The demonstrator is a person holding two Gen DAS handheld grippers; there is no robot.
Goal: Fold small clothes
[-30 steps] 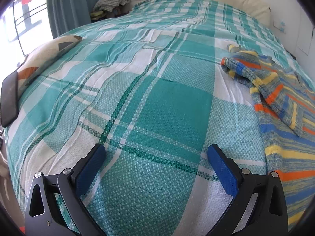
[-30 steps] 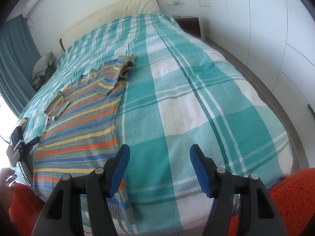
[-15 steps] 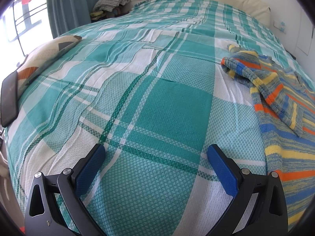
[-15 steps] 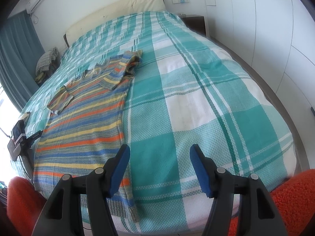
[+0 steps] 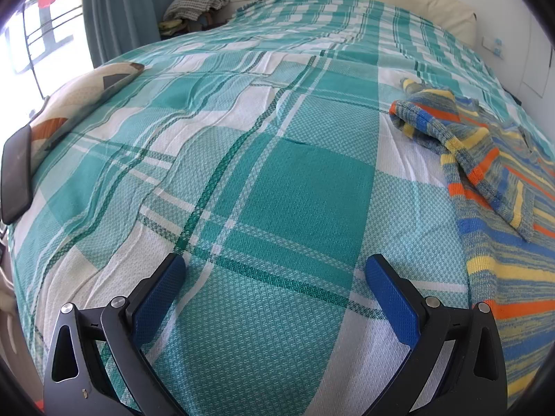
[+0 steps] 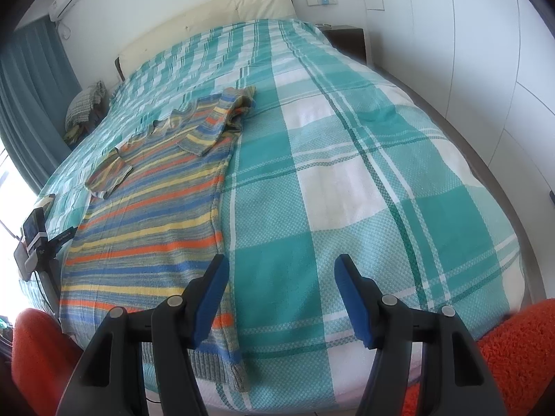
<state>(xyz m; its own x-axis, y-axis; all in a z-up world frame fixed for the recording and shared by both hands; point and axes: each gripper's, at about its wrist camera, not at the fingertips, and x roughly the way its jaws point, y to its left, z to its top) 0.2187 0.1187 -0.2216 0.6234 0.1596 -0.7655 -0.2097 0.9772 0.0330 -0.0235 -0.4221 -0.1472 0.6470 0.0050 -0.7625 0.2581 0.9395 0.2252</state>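
Note:
A striped knit sweater (image 6: 149,215) in blue, orange, yellow and grey lies flat on the bed with both sleeves folded inward over the body. It also shows at the right edge of the left wrist view (image 5: 503,187). My right gripper (image 6: 279,270) is open and empty above the bed's foot edge, just right of the sweater's hem. My left gripper (image 5: 274,270) is open and empty over bare bedspread, to the left of the sweater.
The bed has a teal and white plaid bedspread (image 6: 364,173). A patterned pillow (image 5: 79,104) and a dark phone (image 5: 15,176) lie at the bed's left edge. A camera rig (image 6: 33,239) stands at the left. White wardrobe doors (image 6: 485,52) run along the right.
My right gripper has risen and pulled back a little, so more of the sweater and bed shows. My left gripper has not moved.

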